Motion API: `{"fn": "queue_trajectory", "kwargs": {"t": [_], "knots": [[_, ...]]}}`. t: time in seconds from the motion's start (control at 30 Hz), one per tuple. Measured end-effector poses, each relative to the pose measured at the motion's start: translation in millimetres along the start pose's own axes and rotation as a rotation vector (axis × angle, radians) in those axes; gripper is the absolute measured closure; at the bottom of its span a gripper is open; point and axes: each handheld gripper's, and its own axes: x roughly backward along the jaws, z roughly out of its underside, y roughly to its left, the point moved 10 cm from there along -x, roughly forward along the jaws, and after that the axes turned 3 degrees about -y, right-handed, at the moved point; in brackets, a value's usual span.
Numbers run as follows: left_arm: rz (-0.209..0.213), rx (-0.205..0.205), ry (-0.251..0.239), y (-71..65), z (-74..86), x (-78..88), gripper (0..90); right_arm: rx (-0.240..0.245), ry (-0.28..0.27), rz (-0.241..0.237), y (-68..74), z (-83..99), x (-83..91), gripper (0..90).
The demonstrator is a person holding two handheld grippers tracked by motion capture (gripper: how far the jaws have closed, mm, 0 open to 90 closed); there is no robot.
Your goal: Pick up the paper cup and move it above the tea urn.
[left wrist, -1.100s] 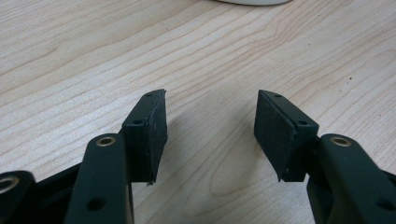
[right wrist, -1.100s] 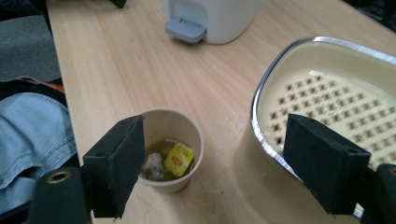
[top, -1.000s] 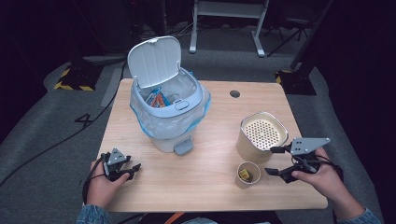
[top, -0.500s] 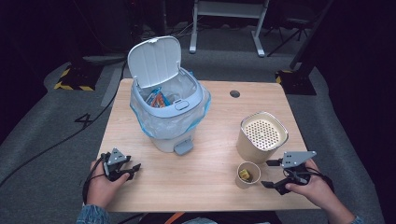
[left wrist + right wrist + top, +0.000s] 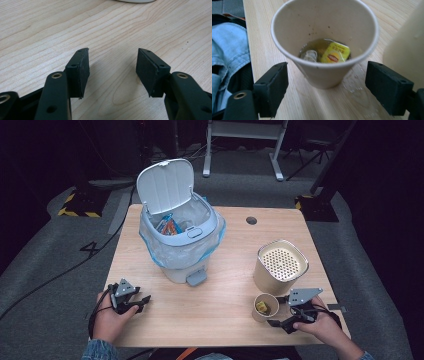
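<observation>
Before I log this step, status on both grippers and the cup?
Right gripper open, jaws flanking paper cup, no contact. Left gripper open, empty. Cup upright, tea bag inside. Perforated canister close beside.

Small paper cup (image 5: 324, 42): base hidden behind its own wall in the right gripper view, yellow tea-bag tag (image 5: 336, 53) print too blurred to read. Tall beige perforated-top canister (image 5: 407, 50) cut off by the right edge, out of focus. White lidded bin (image 5: 132, 1) cropped at the left gripper view's top. Bin contents (image 5: 169, 225) too small to identify.
</observation>
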Motion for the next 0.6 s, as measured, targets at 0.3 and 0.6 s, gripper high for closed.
{"fn": "queue_trajectory", "kwargs": {"t": [0.3,0.6], "knots": [[-0.001,-0.002,0.000,0.2,0.0,0.0,44.5,-0.020,-0.064,-0.022,6.9,-6.0,-20.0,18.9],[0.001,-0.002,0.000,0.1,0.0,0.0,44.5,-0.034,-0.114,0.005,3.8,-10.0,-25.5,27.5]]}}
